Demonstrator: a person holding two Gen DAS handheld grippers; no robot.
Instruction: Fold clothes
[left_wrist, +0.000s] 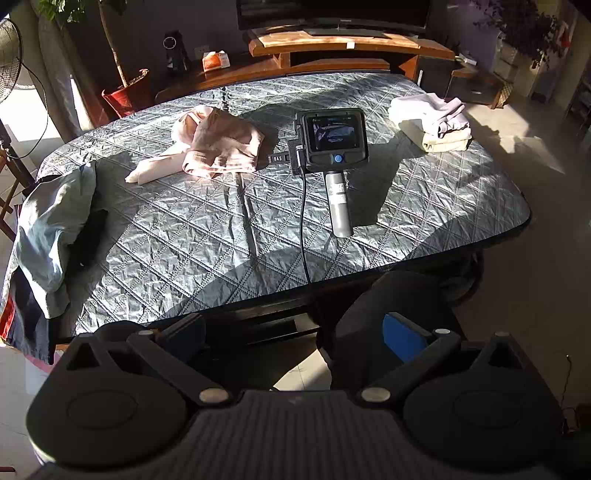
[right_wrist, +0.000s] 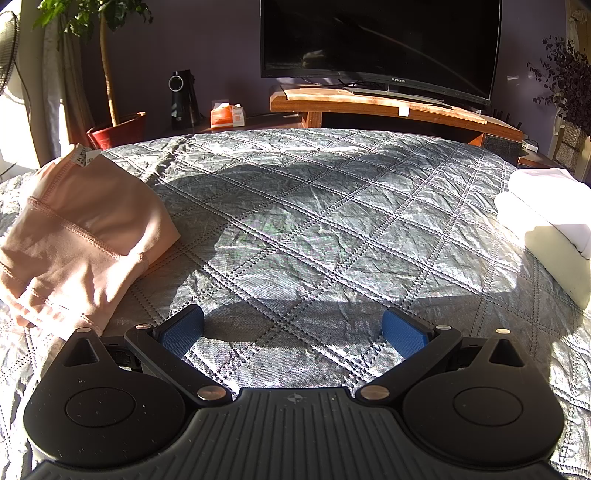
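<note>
A big table (left_wrist: 258, 229) with a grey quilted cover fills the room in front of the television (right_wrist: 380, 44). On its left edge hangs a pale green garment (left_wrist: 51, 229), crumpled and partly over the side. Toward the far left of the top lies a pink garment (left_wrist: 218, 144), loose and not folded. At the far right stands a small stack of folded clothes (left_wrist: 432, 122), white and cream. The right gripper (right_wrist: 293, 332) lies flat on the cover between the pink garment and the stack, its blue pads wide apart and nothing between them. The left gripper (left_wrist: 295, 336) is held off the near edge of the table, its fingers also spread and empty.
</note>
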